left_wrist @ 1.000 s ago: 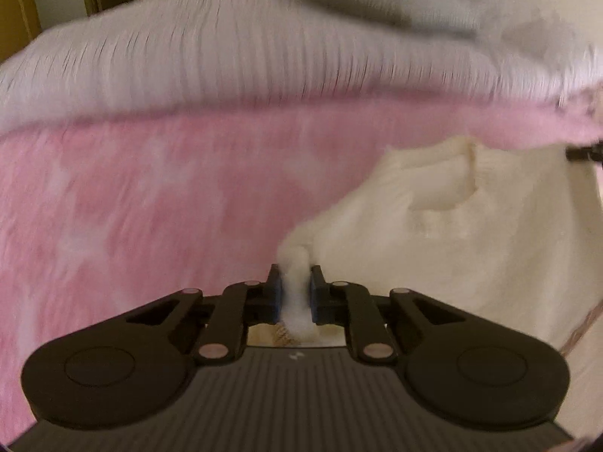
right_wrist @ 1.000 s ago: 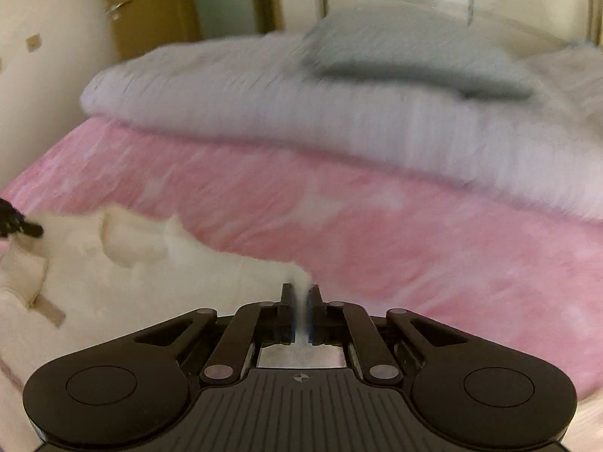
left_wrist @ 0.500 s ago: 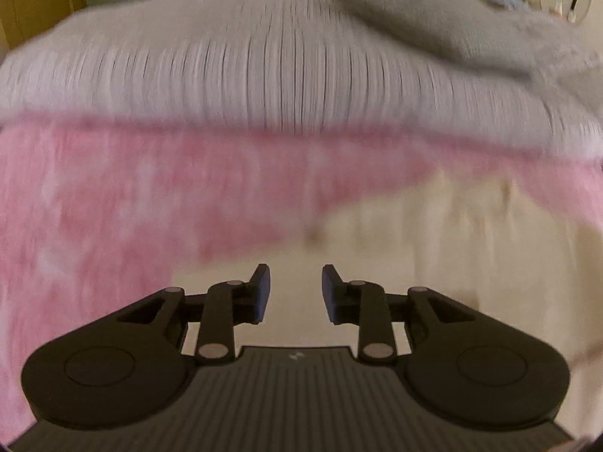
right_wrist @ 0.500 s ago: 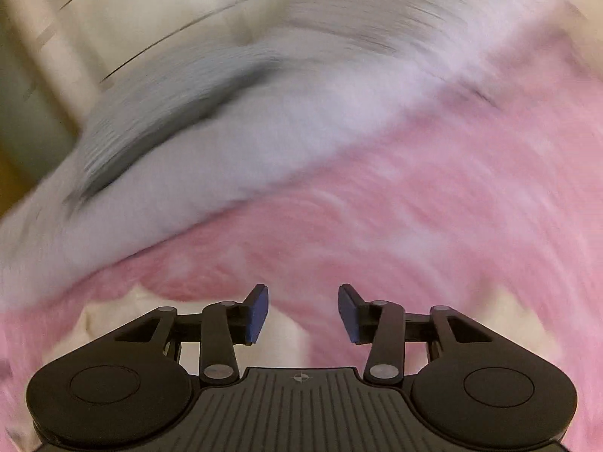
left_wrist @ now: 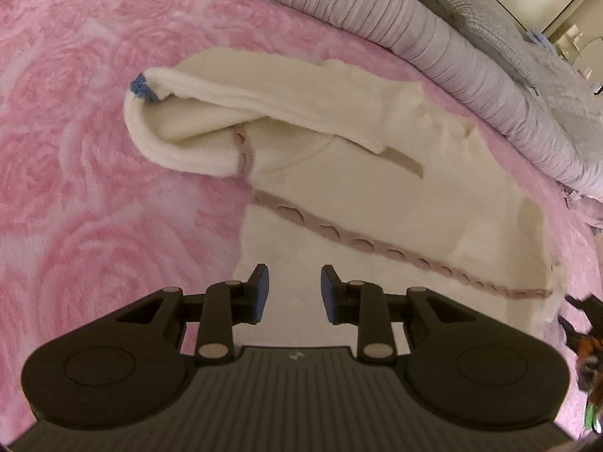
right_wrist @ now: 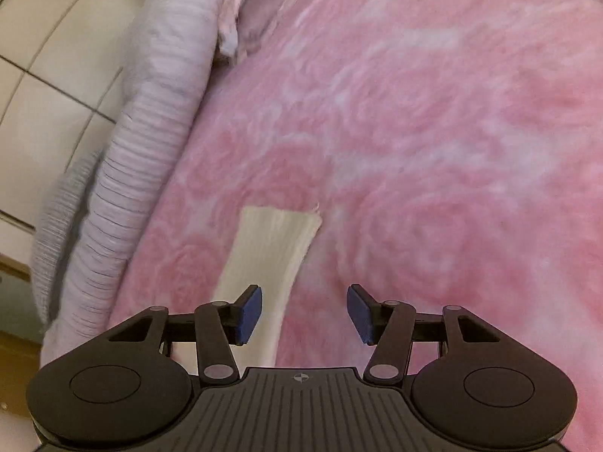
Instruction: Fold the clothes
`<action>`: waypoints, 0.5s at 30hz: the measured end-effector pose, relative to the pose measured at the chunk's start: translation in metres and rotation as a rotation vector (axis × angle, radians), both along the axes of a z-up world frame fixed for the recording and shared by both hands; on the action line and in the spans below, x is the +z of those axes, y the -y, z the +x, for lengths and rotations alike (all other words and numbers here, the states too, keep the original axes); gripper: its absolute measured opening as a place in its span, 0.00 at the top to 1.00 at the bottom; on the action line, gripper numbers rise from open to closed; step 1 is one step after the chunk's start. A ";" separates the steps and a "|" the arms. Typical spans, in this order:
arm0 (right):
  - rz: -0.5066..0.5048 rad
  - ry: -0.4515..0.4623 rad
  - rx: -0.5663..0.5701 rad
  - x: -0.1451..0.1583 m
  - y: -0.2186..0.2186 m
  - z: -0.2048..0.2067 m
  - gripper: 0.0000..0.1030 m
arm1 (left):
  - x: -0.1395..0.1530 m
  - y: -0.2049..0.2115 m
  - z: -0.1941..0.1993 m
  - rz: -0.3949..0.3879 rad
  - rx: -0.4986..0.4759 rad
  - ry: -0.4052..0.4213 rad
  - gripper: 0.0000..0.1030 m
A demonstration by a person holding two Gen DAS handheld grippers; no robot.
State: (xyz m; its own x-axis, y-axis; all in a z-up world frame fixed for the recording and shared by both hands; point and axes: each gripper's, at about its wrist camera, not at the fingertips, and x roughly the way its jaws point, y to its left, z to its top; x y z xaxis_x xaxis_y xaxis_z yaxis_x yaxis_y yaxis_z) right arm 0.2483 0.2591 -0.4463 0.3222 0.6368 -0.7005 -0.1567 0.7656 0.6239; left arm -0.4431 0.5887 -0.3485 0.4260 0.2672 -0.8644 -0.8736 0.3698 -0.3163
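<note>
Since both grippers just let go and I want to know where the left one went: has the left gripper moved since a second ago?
Yes. The left gripper has left the cream garment's corner and now sits over its body; the grey ribbed duvet has slid up and right.

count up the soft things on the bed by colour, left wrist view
cream: 1, the garment
pink: 1, the rose-patterned blanket
pale lilac: 1, the ribbed duvet
grey: 1, the knitted piece lying on the duvet
total: 4
</note>
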 end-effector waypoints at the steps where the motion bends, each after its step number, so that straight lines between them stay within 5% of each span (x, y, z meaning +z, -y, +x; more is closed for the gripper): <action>1: 0.002 0.010 0.001 -0.006 -0.006 0.003 0.47 | 0.004 0.004 0.000 0.007 0.001 -0.002 0.76; 2: 0.002 0.021 0.011 -0.010 -0.013 0.005 0.48 | 0.008 0.010 0.001 0.018 0.006 -0.004 0.76; 3: -0.004 0.031 0.048 -0.010 -0.018 0.006 0.81 | 0.012 0.014 0.000 0.024 0.011 -0.008 0.76; 4: -0.012 0.039 0.089 -0.009 -0.024 0.008 0.96 | 0.016 0.019 -0.003 0.028 0.018 -0.011 0.76; 7: -0.043 0.127 0.179 0.014 -0.019 0.006 0.96 | 0.028 0.035 -0.008 0.024 0.044 -0.009 0.77; 12: -0.039 0.215 -0.031 0.066 0.062 0.011 0.96 | 0.046 0.074 -0.021 0.021 0.071 -0.005 0.77; 15: -0.115 0.214 -0.099 0.070 0.108 0.021 0.96 | 0.045 0.098 -0.029 0.005 0.084 -0.022 0.77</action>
State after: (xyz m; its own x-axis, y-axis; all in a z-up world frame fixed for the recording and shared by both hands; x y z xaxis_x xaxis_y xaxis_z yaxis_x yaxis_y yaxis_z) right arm 0.2688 0.1512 -0.3764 0.5275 0.5147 -0.6759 -0.1961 0.8478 0.4926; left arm -0.4724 0.4912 -0.3030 0.3832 0.3058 -0.8716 -0.9082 0.2968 -0.2952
